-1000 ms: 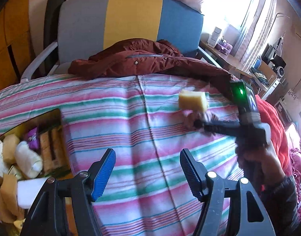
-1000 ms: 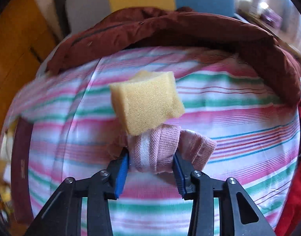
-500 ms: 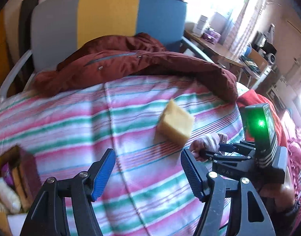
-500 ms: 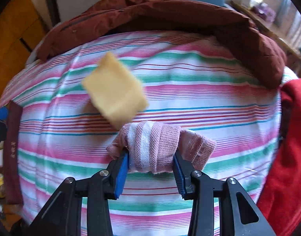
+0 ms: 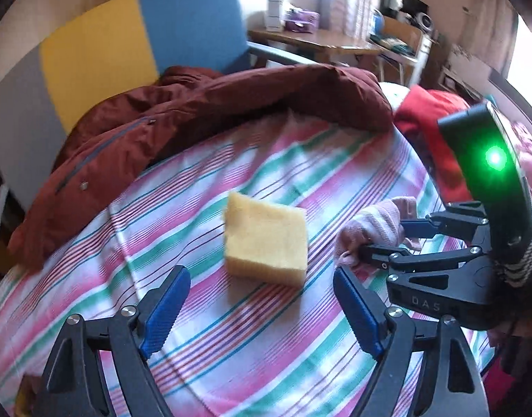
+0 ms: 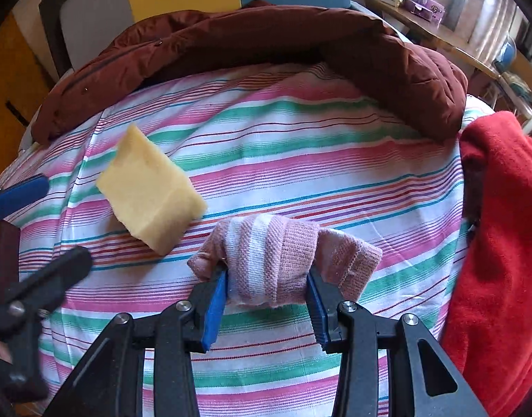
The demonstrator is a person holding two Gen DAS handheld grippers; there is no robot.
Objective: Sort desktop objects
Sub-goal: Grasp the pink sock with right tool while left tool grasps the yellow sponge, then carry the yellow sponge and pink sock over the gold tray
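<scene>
While my left gripper (image 5: 262, 309) is opening its jaws, nothing sits between the blue pads (image 5: 165, 307) yet; the yellow sponge block (image 5: 266, 239) lies just ahead of them on the striped sheet (image 5: 231, 347). My right gripper (image 6: 267, 299) is clamped on a rolled pink-and-white knit sock (image 6: 269, 260), held clear of the sponge, which shows to its left in the right wrist view.

To take the sponge well, I judge I should bring the pads down either side of its two long faces, square to them, and close gently: the foam will squash, and the soft bedding beneath will give. I should keep the sock hand aside so the two tools do not collide.

Beyond lie a maroon padded jacket (image 5: 210, 111) and a red fleece (image 6: 499, 243). The only writing I can read is "DAS" moulded on the right gripper's body; the rest is cut off.
</scene>
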